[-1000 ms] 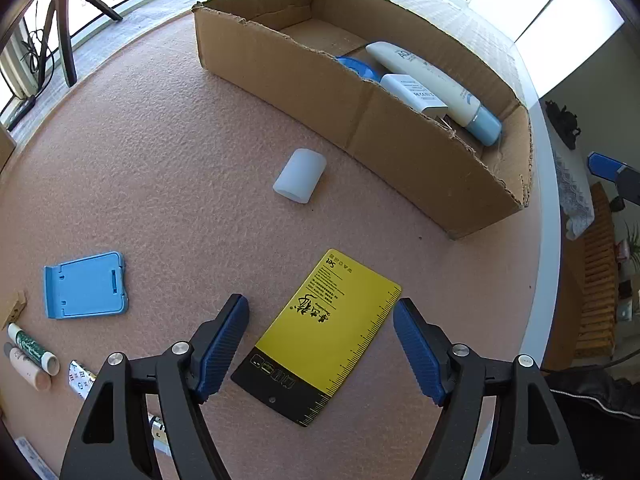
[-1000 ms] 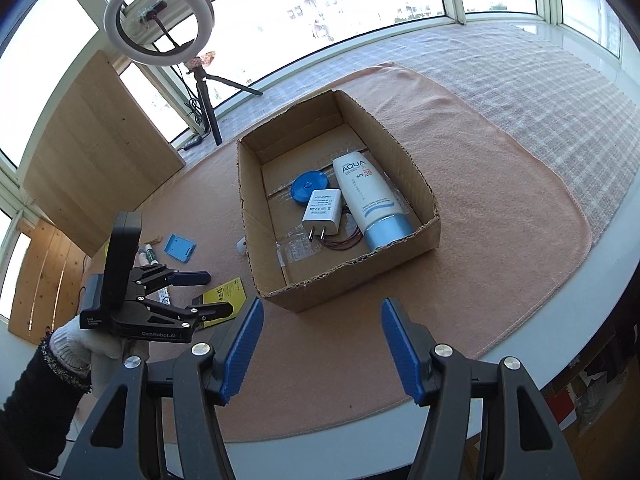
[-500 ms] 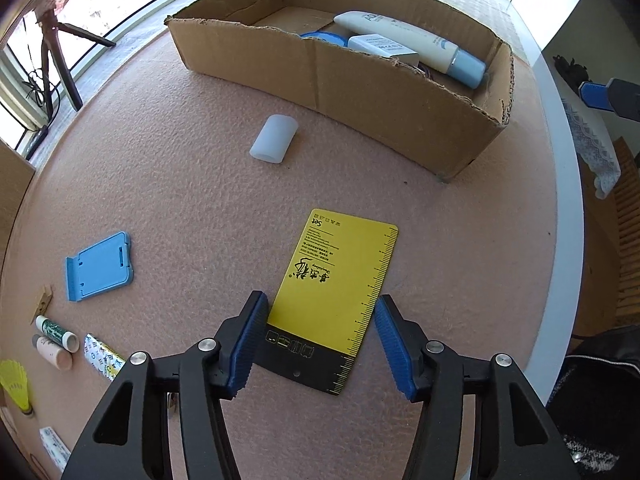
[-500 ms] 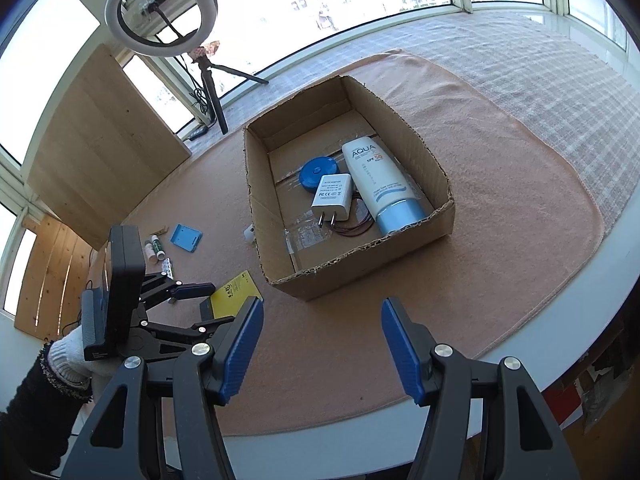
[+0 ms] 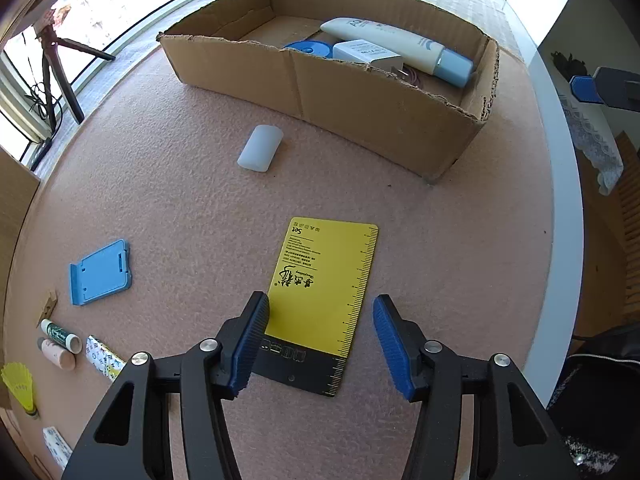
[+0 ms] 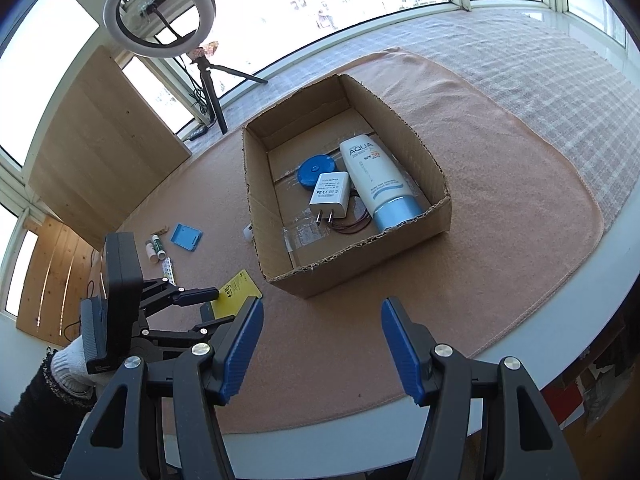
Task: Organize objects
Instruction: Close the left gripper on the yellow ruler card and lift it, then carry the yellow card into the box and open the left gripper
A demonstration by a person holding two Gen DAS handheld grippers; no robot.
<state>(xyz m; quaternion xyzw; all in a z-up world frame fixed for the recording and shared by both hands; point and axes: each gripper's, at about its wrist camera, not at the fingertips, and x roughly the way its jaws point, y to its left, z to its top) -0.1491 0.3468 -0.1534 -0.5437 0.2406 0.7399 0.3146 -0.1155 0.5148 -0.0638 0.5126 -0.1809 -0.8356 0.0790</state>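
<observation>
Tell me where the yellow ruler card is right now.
In the left wrist view the yellow ruler card lies flat on the pink mat, its near end between the left gripper's open jaws, short of the cardboard box.

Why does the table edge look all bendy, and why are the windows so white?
Both views use a fisheye lens, so the straight table edge curves in the left wrist view; in the right wrist view bright daylight washes the windows out to white.
</observation>
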